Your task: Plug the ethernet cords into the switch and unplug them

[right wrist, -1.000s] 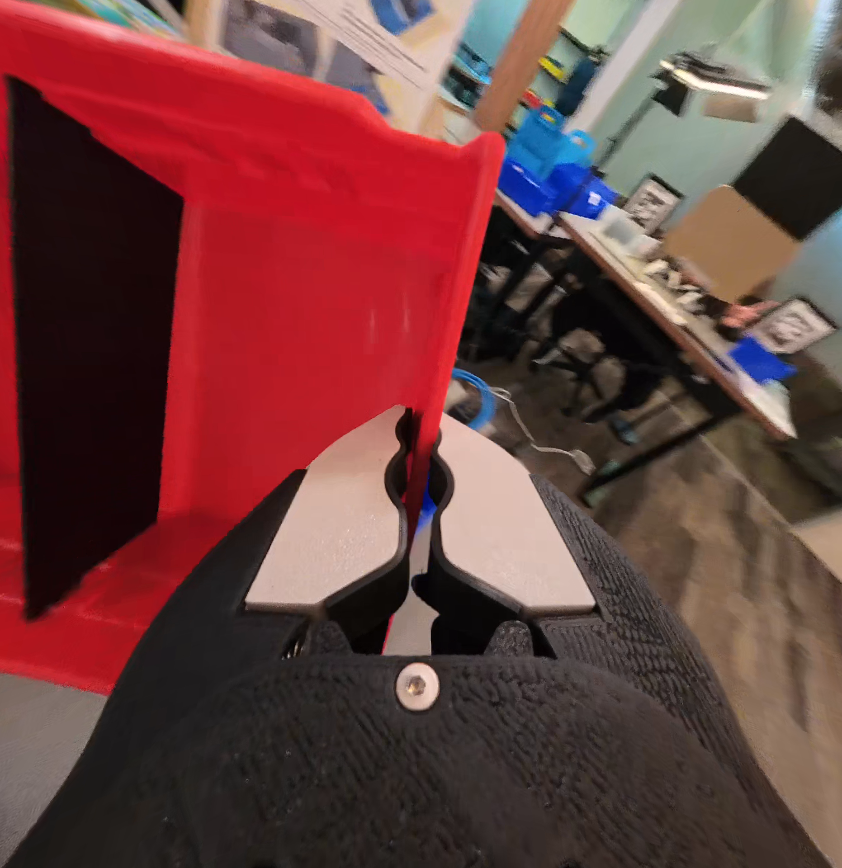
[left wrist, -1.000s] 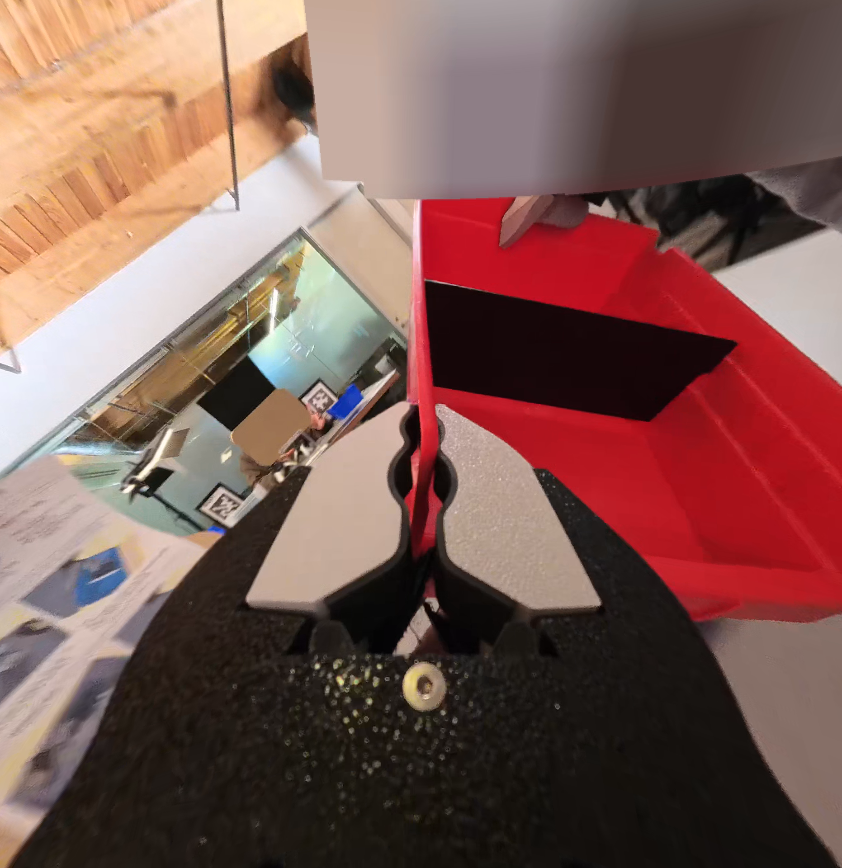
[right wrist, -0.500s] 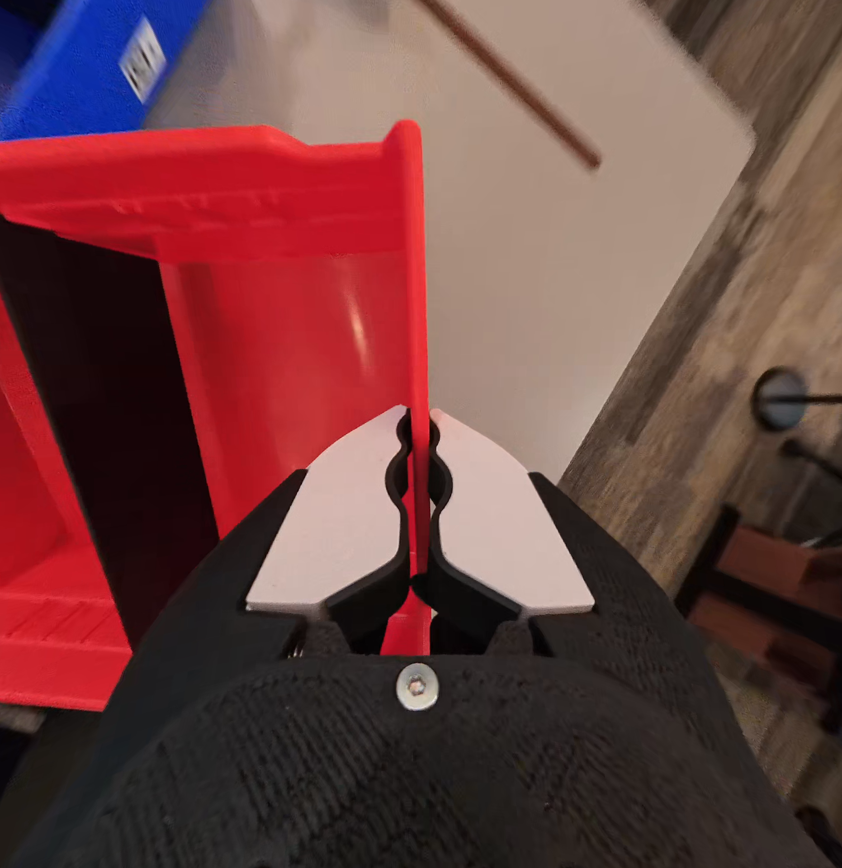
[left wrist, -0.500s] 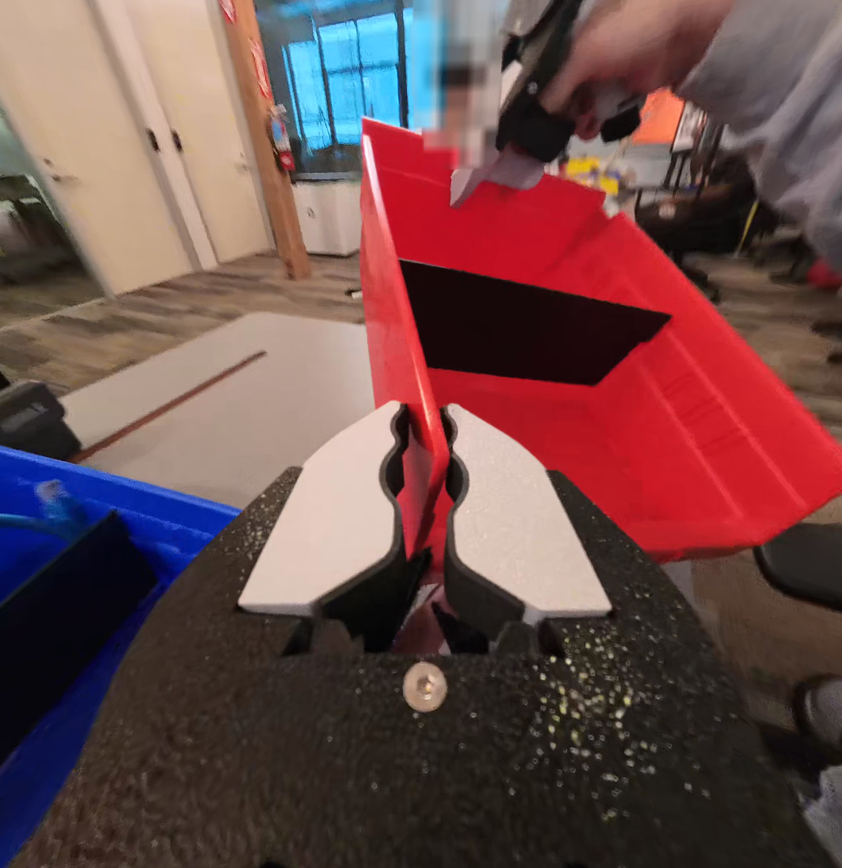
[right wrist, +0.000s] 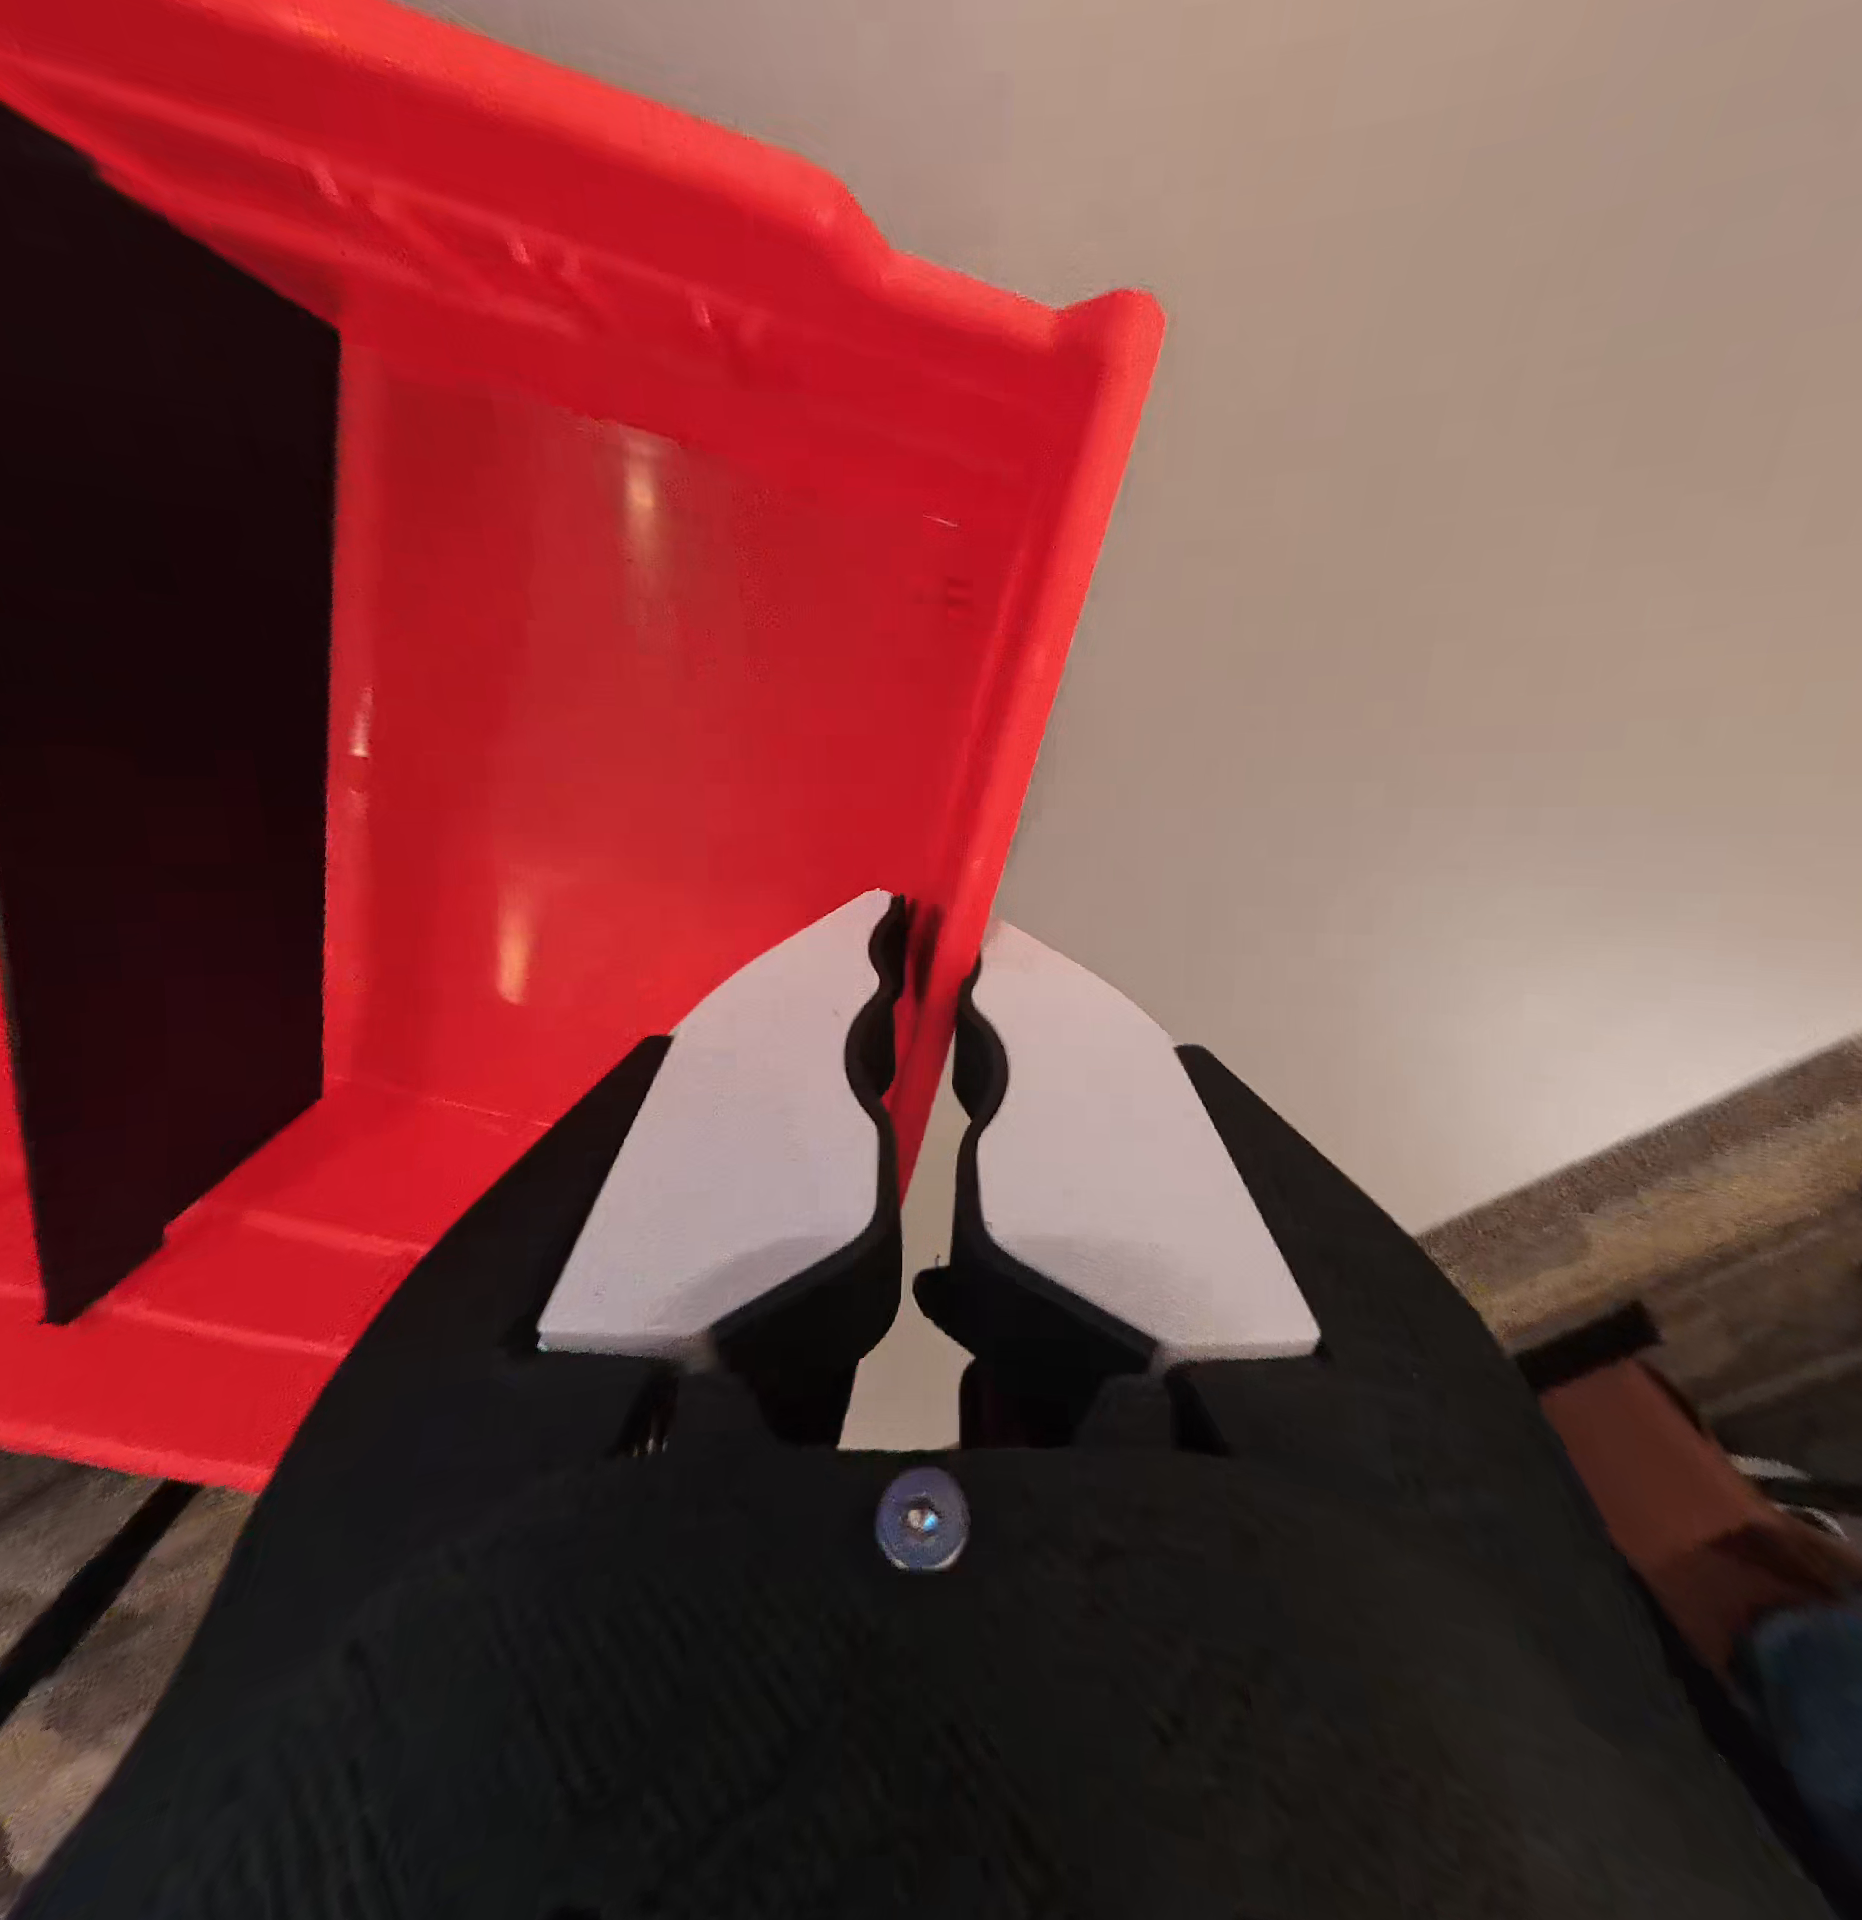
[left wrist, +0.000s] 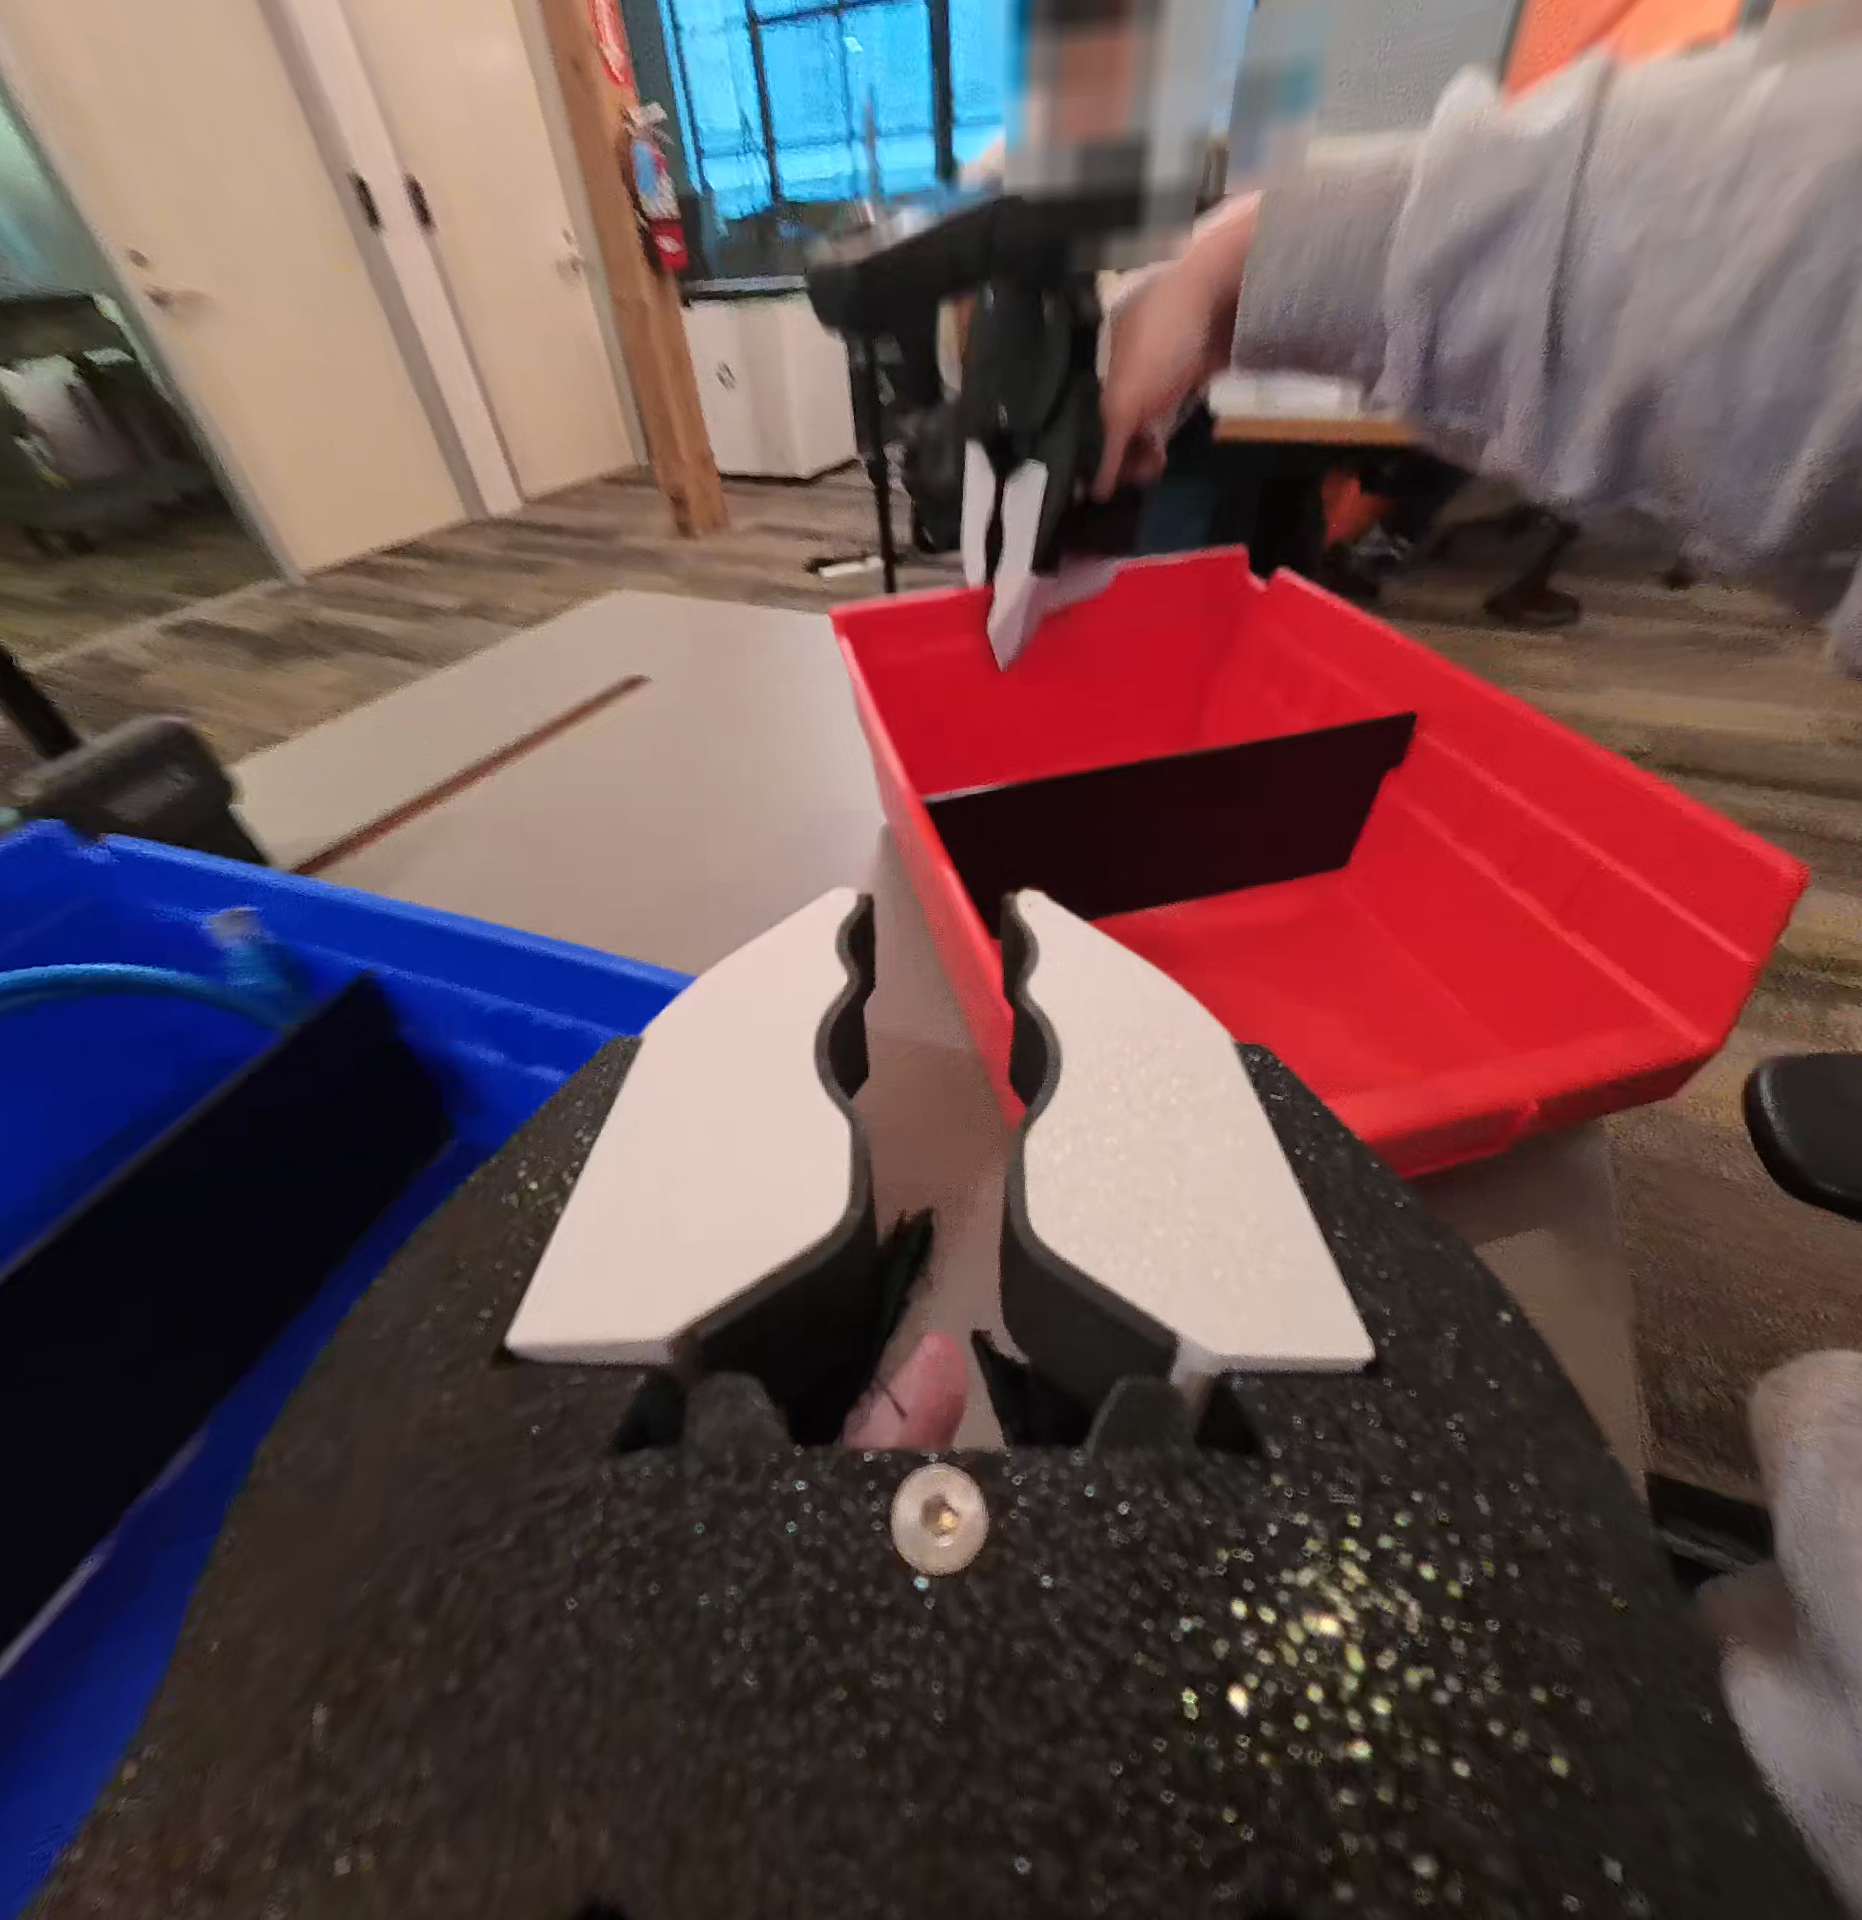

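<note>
A red plastic bin [left wrist: 1478, 987] with a black divider [left wrist: 1166, 821] across its middle rests on a pale table [left wrist: 594, 779]. My left gripper [left wrist: 937, 904] is open at the bin's near left corner, and the bin's side wall runs close to its right finger. My right gripper [right wrist: 937, 914] is slightly open, with the bin's [right wrist: 646, 675] end wall standing between its tips and a small gap on the left side. It also shows in the left wrist view [left wrist: 1005, 582], at the bin's far wall, held by a person's hand [left wrist: 1155, 353].
A blue bin [left wrist: 491, 987] with a black divider [left wrist: 179, 1195] and a blue cable [left wrist: 127, 977] sits to the left of my left gripper. A dark device [left wrist: 127, 769] lies behind it. A black chair arm [left wrist: 1820, 1132] is at the right. The table edge meets wood floor [right wrist: 1633, 1195]. Across from one pair of fingers to the other is roughly 30 cm.
The red bin was held up and tilted by both grippers, then came down flat onto the table. Both grippers have let go of its walls, the left one wider.
</note>
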